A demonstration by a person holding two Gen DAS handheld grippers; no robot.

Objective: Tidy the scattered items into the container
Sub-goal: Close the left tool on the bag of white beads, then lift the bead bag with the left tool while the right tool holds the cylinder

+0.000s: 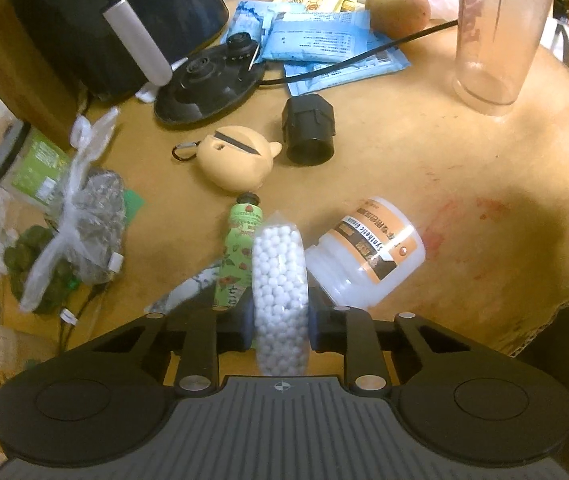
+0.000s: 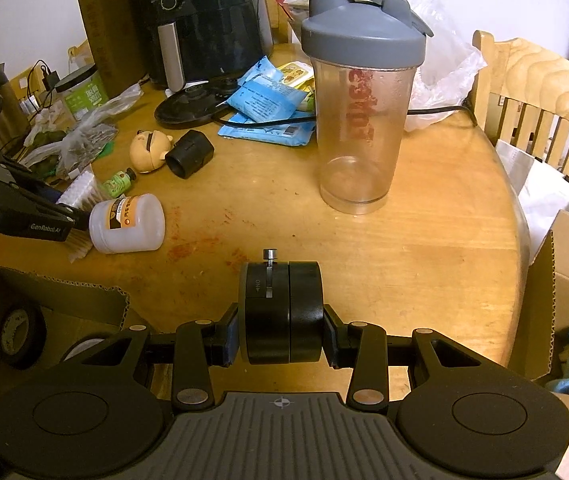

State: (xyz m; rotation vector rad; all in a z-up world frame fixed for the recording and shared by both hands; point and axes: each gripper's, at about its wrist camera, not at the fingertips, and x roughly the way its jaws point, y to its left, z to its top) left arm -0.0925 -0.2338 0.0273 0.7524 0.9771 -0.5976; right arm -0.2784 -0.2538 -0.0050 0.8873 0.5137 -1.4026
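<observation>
L gripper (image 1: 280,330): jaws clamped on clear bag of white beads (image 1: 280,280), held upright above counter (image 1: 464,168) near its L edge. Just beyond bag, on counter: green tube (image 1: 238,252) and white grease jar w/ orange label (image 1: 368,252), jar on its side. Further in: tan pig-shaped case (image 1: 236,160) beside black cylindrical cap (image 1: 308,130). R gripper (image 2: 282,342): jaws clamped on black round device (image 2: 282,312), small metal knob on top, held over counter's near edge. Cardboard box (image 2: 44,312), open, sits below near-L corner; black tape roll (image 2: 20,330) inside. Shaker bottle w/ grey lid (image 2: 362,96) stands upright mid-counter. Blue packets (image 2: 264,108), air fryer (image 2: 200,20) toward far edge. Second carton (image 2: 564,292) off R edge; contents unclear.
</observation>
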